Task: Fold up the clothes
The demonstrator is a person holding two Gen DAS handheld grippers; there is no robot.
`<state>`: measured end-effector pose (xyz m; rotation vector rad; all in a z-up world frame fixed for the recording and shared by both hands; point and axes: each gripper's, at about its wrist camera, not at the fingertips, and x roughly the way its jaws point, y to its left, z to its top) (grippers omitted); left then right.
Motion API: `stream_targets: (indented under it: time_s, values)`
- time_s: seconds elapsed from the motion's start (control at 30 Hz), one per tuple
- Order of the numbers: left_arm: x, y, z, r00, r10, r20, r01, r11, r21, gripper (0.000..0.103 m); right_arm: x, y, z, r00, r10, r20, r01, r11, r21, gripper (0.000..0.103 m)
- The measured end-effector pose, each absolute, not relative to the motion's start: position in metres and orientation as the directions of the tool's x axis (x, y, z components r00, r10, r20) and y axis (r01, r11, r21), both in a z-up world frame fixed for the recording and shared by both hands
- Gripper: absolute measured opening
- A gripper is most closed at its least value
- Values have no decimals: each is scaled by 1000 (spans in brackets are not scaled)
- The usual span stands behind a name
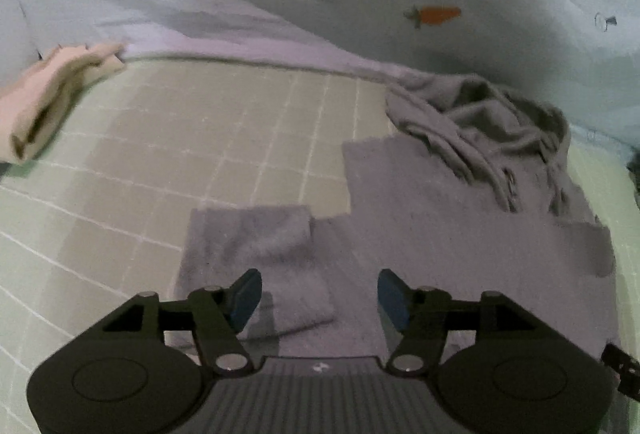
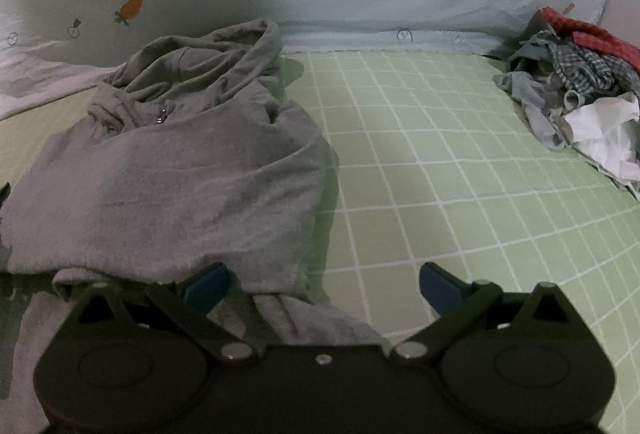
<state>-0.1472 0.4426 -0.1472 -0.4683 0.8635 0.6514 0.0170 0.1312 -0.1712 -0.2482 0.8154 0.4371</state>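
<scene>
With your left claw [image 1: 319, 294] and right claw [image 2: 324, 288] both spread and empty, pinch the grey hoodie [image 2: 180, 170] only at its edges, smoothing bunched hood flat on the bed [image 2: 440, 174]

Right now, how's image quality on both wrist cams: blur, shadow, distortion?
Left wrist view: motion-smeared and dim, the grey hoodie soft-edged, a shadow across the green checked sheet, grid lines bowed by the fisheye. Right wrist view: sharper and brighter on the clothes pile, darker towards the hoodie on the left, black vignette at the corners.
</scene>
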Motion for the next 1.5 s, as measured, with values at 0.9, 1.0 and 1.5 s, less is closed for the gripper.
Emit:
stream_targets:
  time_s: [0.9, 1.0, 1.5]
  values:
    - [-146, 450, -130, 551, 256, -794, -672, 700, -241, 3, 18, 138, -170, 610, 269, -745, -456, 888, -53, 103]
    - [-137, 438, -113, 615, 217, -758, -616, 732, -291, 2, 17, 136, -168, 609, 282, -741, -459, 888, -39, 103]
    - [-82, 350, -114, 523, 124, -843, -447, 883, -147, 69, 11, 122, -152, 656, 305, -691, -467, 882, -54, 103]
